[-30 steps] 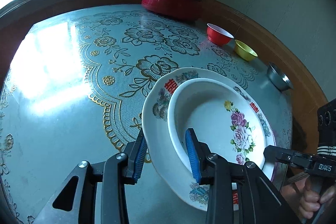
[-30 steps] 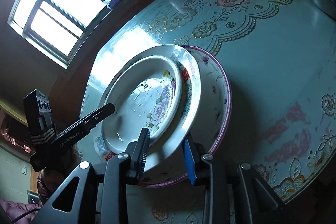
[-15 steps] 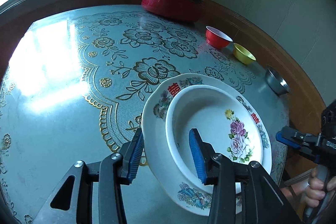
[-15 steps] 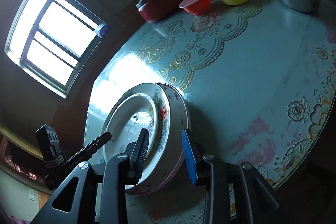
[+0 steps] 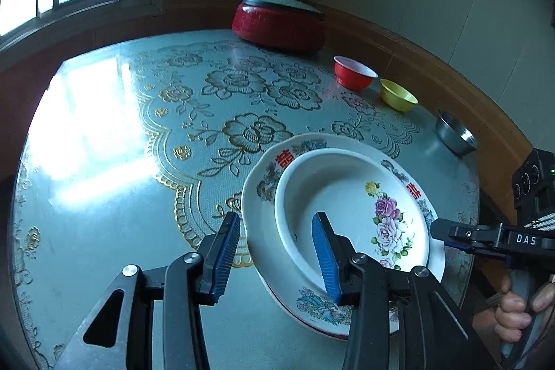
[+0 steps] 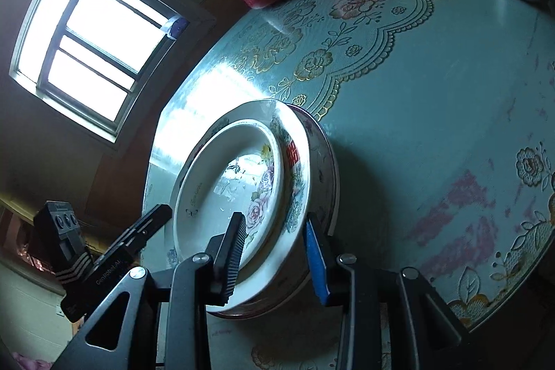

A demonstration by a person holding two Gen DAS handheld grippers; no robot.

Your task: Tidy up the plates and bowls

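Three nested plates form one stack at the table's near edge, five o'clock in the left view: rose dish inside a red-character plate, on a pink-rimmed one. The left gripper and right gripper straddle opposite rims, part open; whether pads press, I cannot tell. Red bowl, yellow bowl and steel bowl sit unstacked at one o'clock.

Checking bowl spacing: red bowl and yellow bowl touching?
Apart. The left wrist view shows bare tablecloth between the red bowl and the yellow bowl.
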